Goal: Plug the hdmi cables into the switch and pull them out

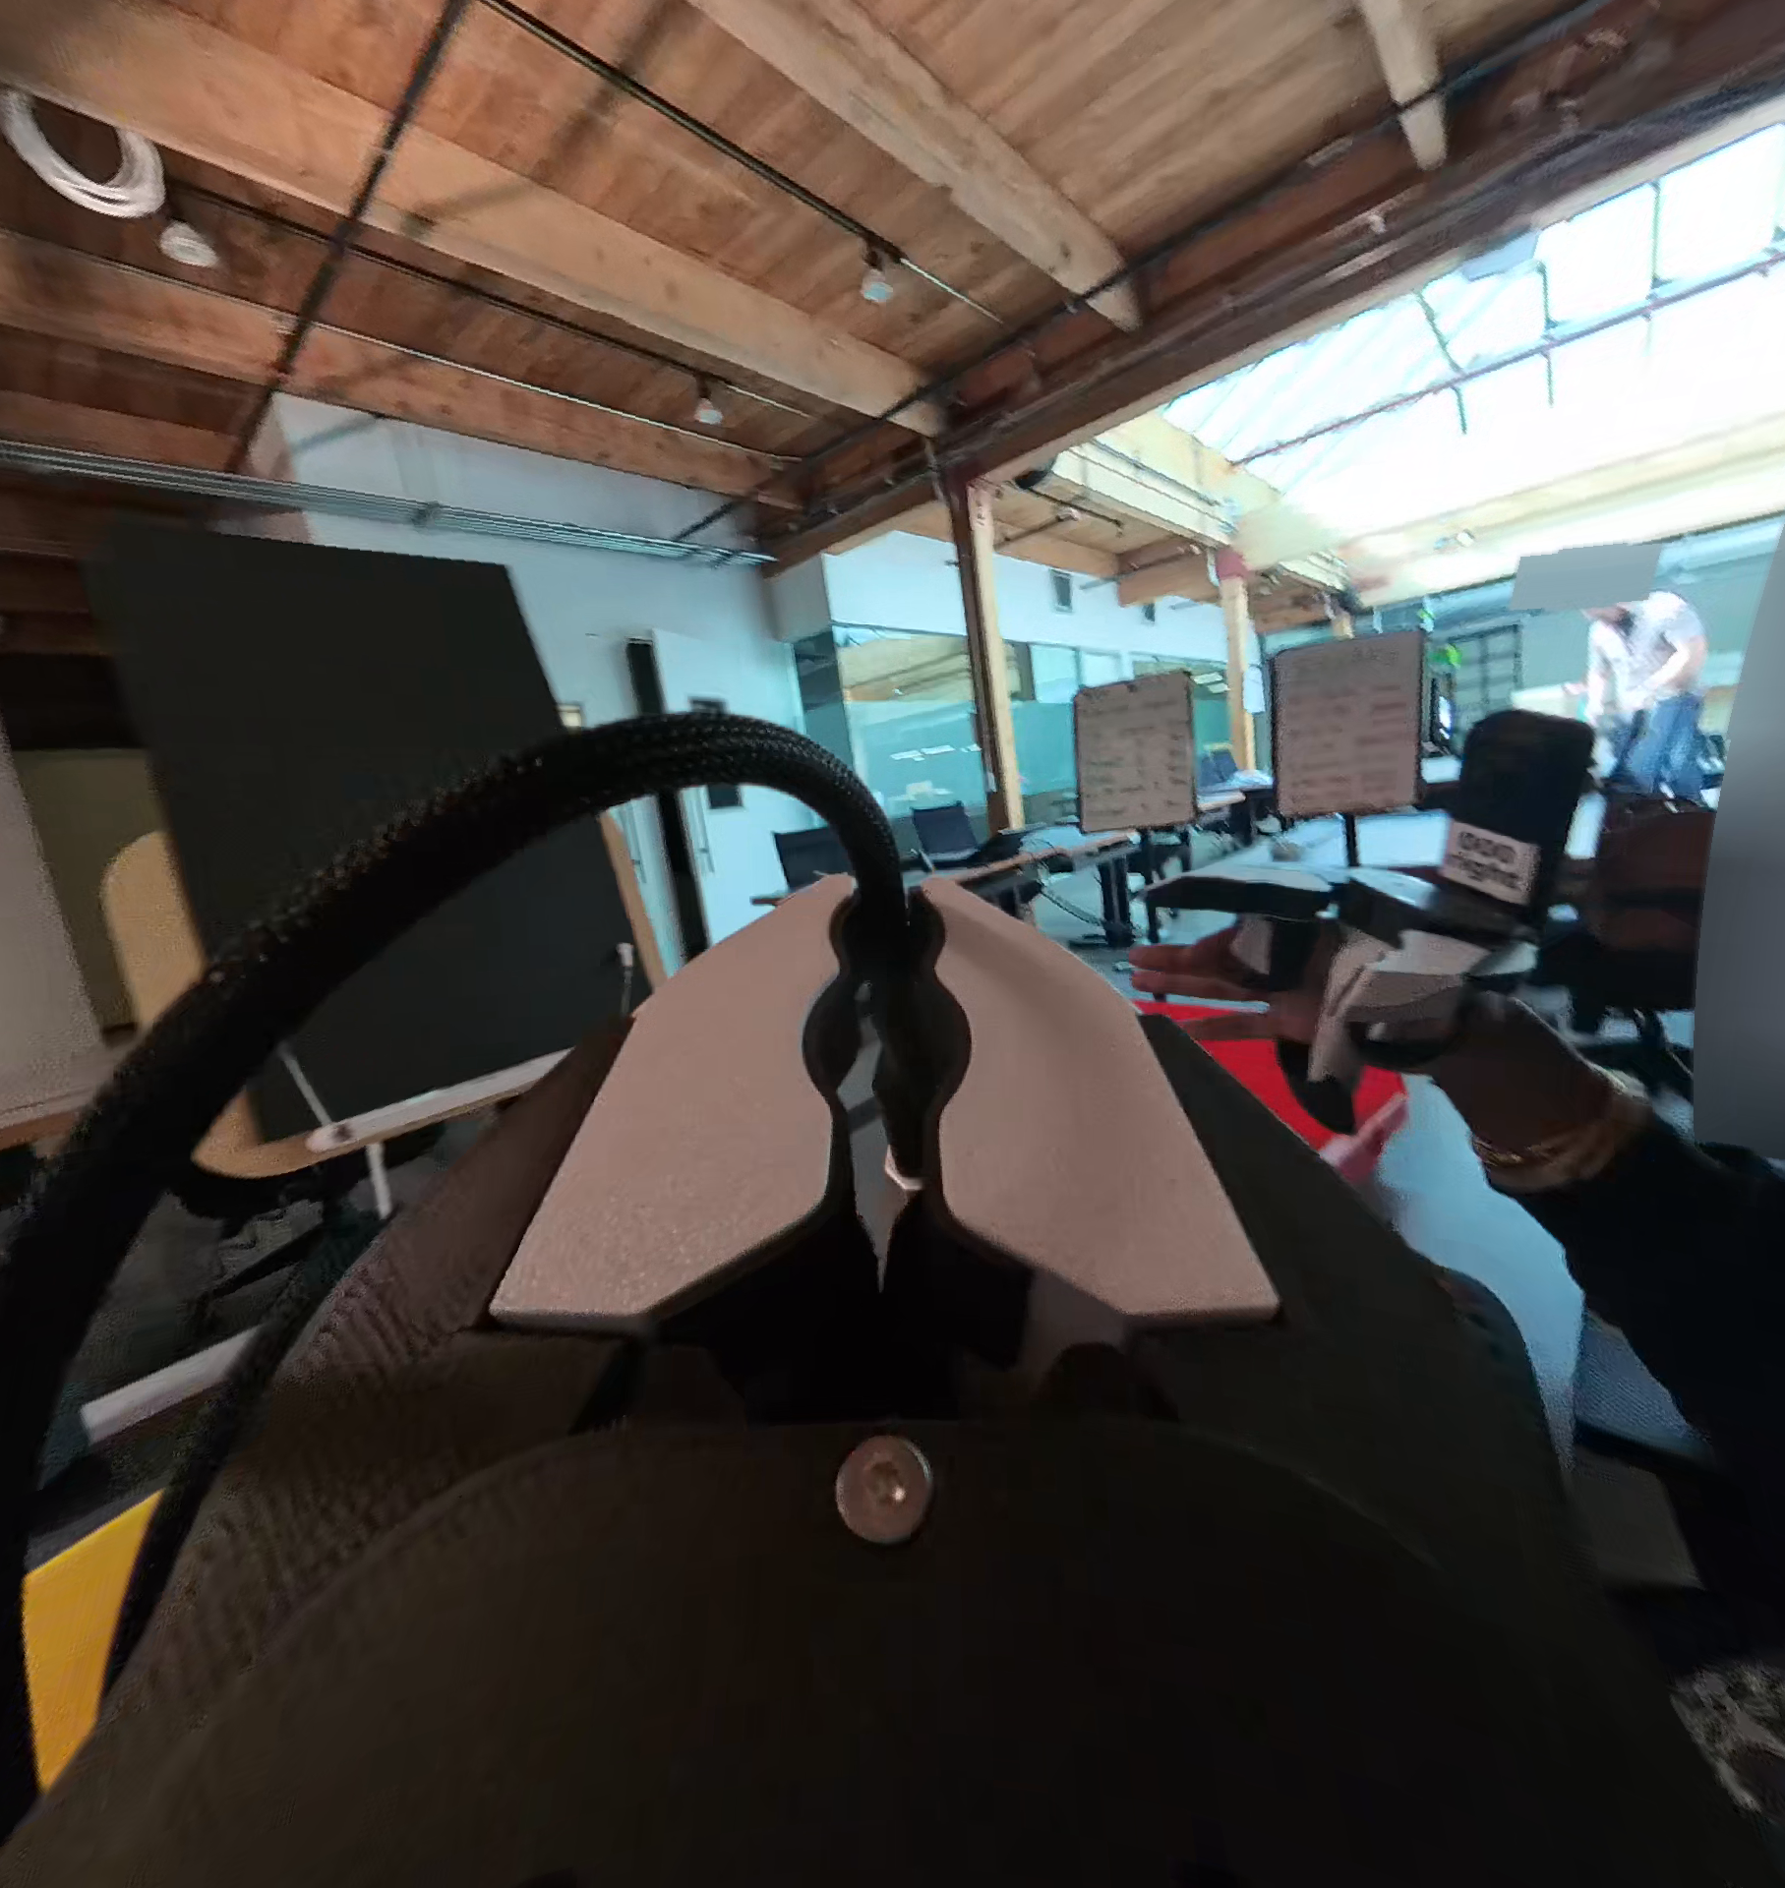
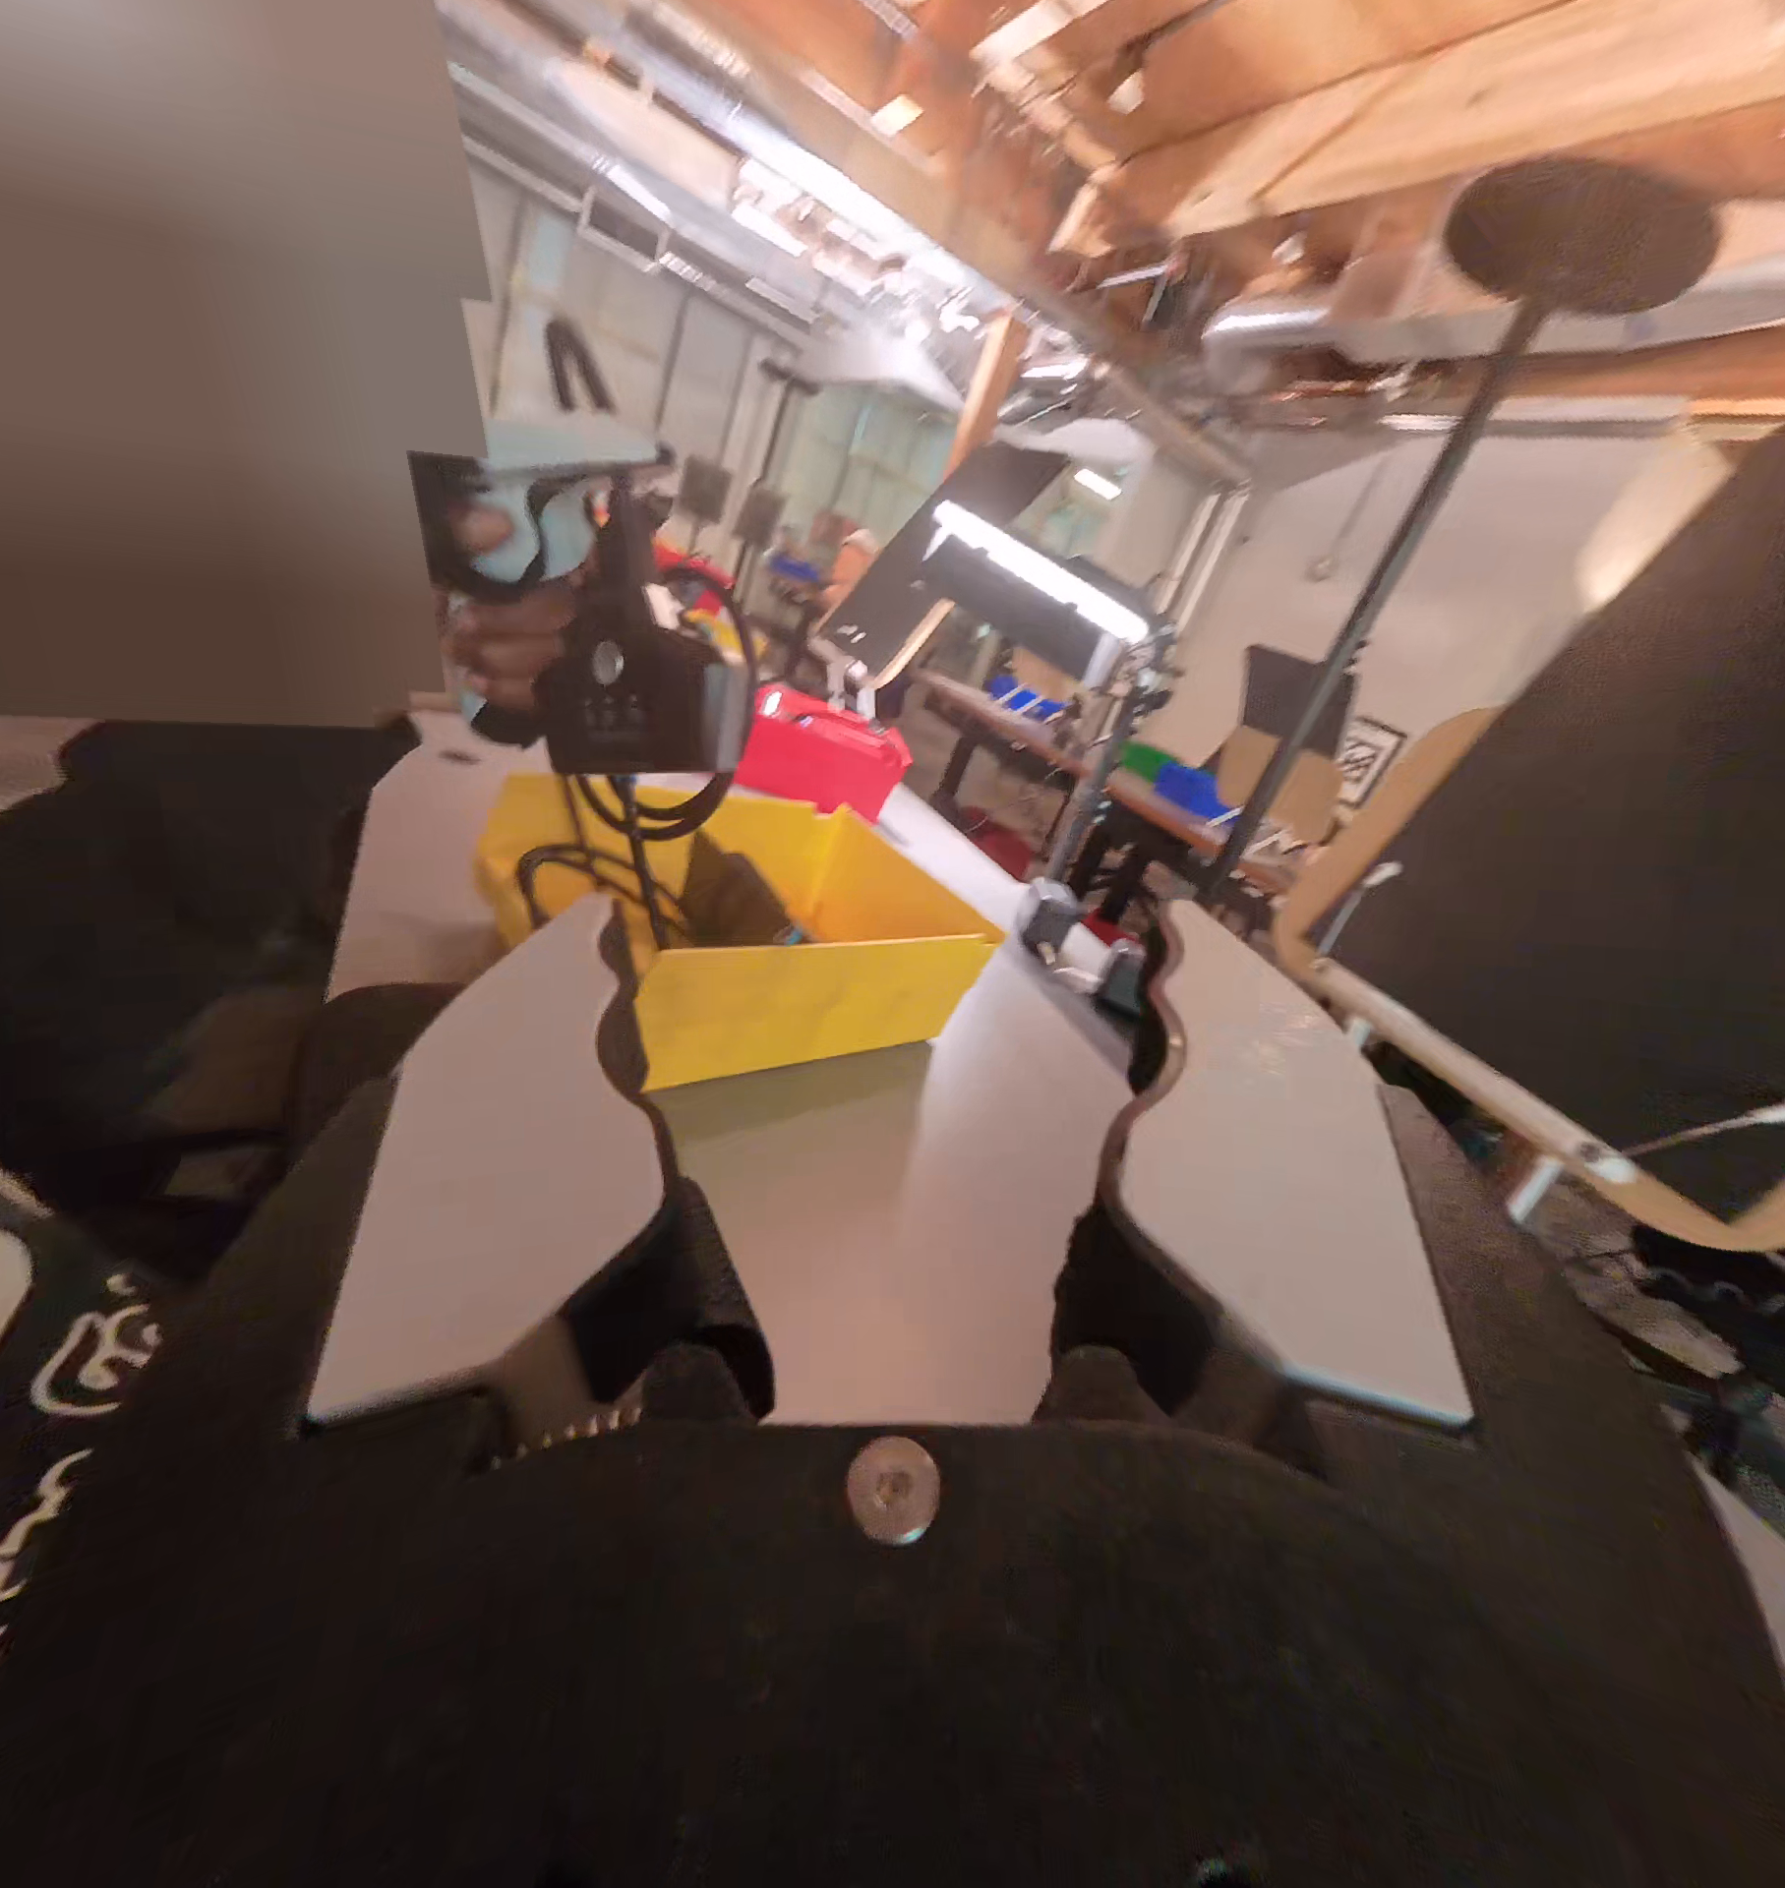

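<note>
My left gripper [image 1: 883,899] is raised and tilted up toward the ceiling. It is shut on a black braided HDMI cable [image 1: 377,879], and the plug's metal tip shows between the fingers. The cable arcs up out of the fingertips and loops down to the left. In the right wrist view the left gripper [image 2: 643,695] is held above a yellow bin [image 2: 816,981], with the cable [image 2: 653,889] hanging into it. My right gripper [image 2: 883,919] is open and empty over the white table [image 2: 867,1226]. It also shows in the left wrist view [image 1: 1378,981], held by a hand. I cannot make out the switch.
A red bin [image 2: 827,756] stands behind the yellow one. A metal clamp [image 2: 1072,930] and a lamp pole [image 2: 1368,613] sit at the table's right edge. A wooden chair [image 2: 1399,1032] is close on the right. A dark panel [image 1: 336,776] and another chair stand to the left.
</note>
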`<state>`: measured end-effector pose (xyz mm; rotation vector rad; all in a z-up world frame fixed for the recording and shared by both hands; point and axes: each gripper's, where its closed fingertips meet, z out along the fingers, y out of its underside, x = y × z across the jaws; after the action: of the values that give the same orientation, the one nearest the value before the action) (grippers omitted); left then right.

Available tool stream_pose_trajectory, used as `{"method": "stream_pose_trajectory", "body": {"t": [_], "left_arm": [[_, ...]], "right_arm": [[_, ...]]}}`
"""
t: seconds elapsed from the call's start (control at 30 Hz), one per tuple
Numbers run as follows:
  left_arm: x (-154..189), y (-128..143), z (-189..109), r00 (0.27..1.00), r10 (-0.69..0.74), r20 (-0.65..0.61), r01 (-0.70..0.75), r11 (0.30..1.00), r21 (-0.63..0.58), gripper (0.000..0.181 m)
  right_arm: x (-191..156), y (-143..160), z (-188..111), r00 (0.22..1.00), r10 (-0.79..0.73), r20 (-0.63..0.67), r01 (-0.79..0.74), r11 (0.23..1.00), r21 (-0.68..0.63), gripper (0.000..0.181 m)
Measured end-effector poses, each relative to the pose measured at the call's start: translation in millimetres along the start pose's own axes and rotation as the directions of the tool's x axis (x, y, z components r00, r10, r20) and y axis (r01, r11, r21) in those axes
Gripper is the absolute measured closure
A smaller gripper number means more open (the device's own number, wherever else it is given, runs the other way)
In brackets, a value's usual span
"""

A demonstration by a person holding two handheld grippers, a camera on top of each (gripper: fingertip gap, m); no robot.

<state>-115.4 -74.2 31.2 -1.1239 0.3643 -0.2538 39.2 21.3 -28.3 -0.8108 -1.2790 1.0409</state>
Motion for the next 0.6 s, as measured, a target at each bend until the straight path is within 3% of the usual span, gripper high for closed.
{"method": "stream_pose_trajectory", "body": {"t": [0.2, 0.3, 0.5, 0.53, 0.6], "left_arm": [[52.0, 19.1, 18.1, 0.978, 0.056, -0.199, -0.081, 0.99, -0.117, 0.175], [78.0, 34.2, 22.4, 0.946, 0.075, -0.316, -0.137, 0.974, -0.18, 0.175], [123.6, 61.1, 24.9, 0.858, 0.05, -0.512, -0.211, 0.942, -0.262, 0.174], [129.4, 64.2, 25.5, 0.845, 0.047, -0.532, -0.22, 0.938, -0.266, 0.174], [137.8, 69.2, 27.1, 0.829, 0.045, -0.557, -0.235, 0.932, -0.274, 0.174]], "right_arm": [[-51.4, 11.3, 27.9, 0.984, 0.053, 0.173, -0.049, 0.998, -0.028, 0.119], [-70.7, 13.2, 35.3, 0.966, 0.088, 0.245, -0.085, 0.996, -0.022, 0.117], [-115.3, 38.0, 43.2, 0.912, 0.042, 0.409, 0.01, 0.992, -0.125, 0.103], [-121.7, 42.3, 46.4, 0.907, 0.04, 0.418, 0.019, 0.99, -0.137, 0.108], [-128.0, 52.2, 54.9, 0.913, 0.028, 0.407, 0.044, 0.985, -0.166, 0.14]]}}
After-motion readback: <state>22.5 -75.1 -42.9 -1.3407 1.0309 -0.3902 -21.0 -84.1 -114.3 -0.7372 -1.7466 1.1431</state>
